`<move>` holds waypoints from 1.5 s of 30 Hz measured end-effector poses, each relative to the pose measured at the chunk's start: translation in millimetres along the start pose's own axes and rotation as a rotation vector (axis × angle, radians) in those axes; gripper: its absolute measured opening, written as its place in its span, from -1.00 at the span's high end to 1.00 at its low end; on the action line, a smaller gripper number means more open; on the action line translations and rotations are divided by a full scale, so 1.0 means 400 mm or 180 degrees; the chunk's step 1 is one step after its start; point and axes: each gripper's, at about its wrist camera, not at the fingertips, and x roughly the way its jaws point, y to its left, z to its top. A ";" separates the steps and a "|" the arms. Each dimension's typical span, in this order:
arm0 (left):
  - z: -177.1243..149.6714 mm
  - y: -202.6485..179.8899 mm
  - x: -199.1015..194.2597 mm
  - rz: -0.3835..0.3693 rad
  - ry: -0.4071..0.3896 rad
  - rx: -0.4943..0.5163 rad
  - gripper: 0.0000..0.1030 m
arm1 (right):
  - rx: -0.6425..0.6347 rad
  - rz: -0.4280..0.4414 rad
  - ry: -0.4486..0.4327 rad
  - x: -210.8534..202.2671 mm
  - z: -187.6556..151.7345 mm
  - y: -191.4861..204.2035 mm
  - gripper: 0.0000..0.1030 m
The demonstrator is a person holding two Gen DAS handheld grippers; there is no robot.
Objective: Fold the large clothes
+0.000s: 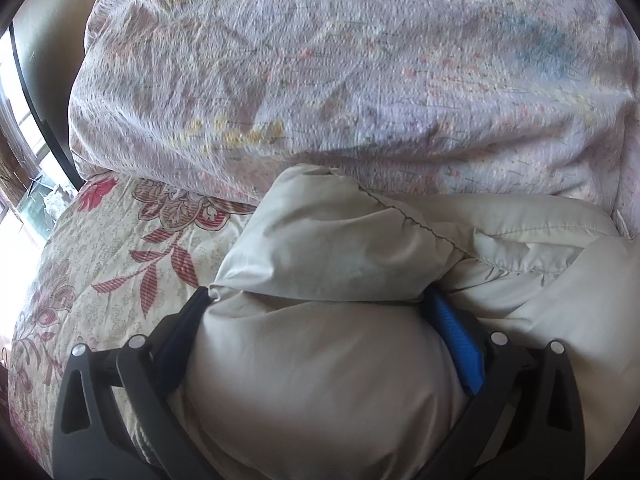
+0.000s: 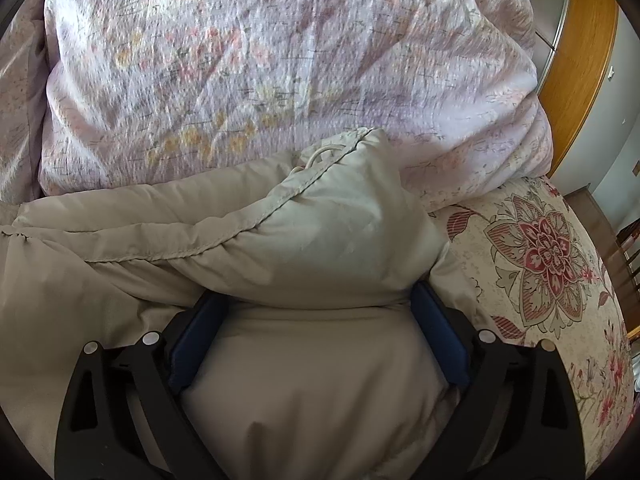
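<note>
A puffy beige padded jacket (image 1: 328, 248) lies on a bed. In the left wrist view my left gripper (image 1: 320, 300) has its blue-padded fingers (image 1: 456, 336) pressed on either side of a thick fold of the jacket. In the right wrist view my right gripper (image 2: 320, 300) grips another thick bunch of the same jacket (image 2: 332, 232), which has a stitched seam and a cord loop at its top. The fingertips of both grippers are buried under the fabric. The jacket stretches between the two grippers.
A bulky pink floral quilt (image 1: 340, 60) is piled just behind the jacket; it also shows in the right wrist view (image 2: 280, 60). The bed has a cream cover with red flowers (image 1: 120, 248) (image 2: 540, 260). A window is at far left (image 1: 24, 140), a wooden wardrobe (image 2: 584, 64) at far right.
</note>
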 end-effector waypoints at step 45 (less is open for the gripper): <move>-0.318 0.184 -0.271 -0.0996 0.0969 -0.0922 -0.44 | 0.2133 0.1959 0.1116 -0.176 -0.309 -0.318 -0.28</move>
